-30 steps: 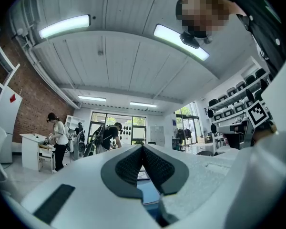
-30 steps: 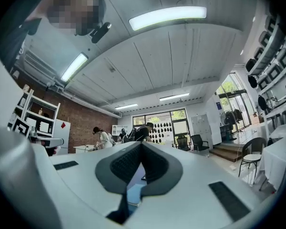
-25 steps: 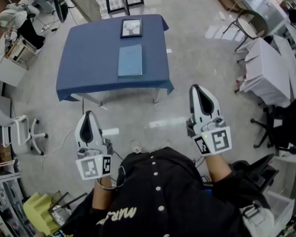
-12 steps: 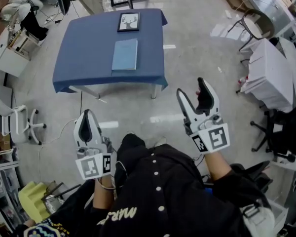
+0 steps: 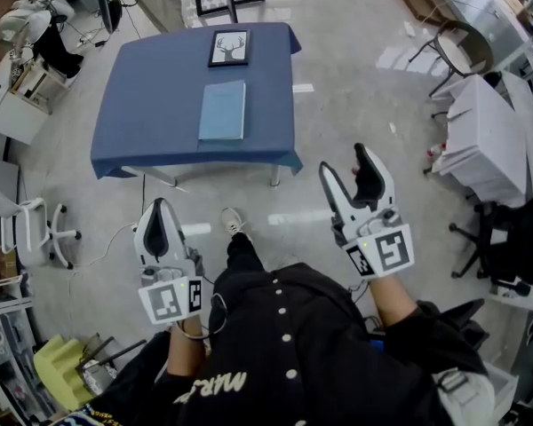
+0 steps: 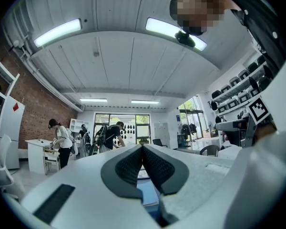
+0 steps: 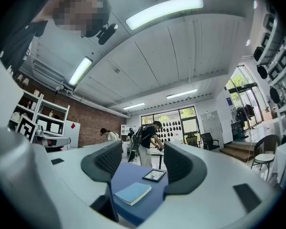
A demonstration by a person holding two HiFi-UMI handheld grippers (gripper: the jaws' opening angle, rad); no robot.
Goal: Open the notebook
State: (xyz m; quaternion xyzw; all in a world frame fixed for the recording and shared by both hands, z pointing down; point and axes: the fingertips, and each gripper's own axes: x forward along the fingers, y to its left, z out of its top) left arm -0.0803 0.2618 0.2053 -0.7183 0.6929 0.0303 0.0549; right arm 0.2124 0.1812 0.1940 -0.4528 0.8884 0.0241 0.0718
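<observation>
Blue cloth covers the table, which stands well ahead of both pairs of fingers, across a stretch of pale floor. The notebook, light blue and closed, lies flat on the table toward its near edge. It is far beyond the fingertips, ahead of the left gripper and off to the inner side of the right gripper. A black-framed picture lies just past the notebook, farther still from the fingers. The left gripper is held out in front of the person, its fingers pressed together with nothing between them. The right gripper's fingers have just swung open and eased slightly inward. They now stand wide apart and empty, and in the right gripper view the distant notebook and picture show through the gap between them.
</observation>
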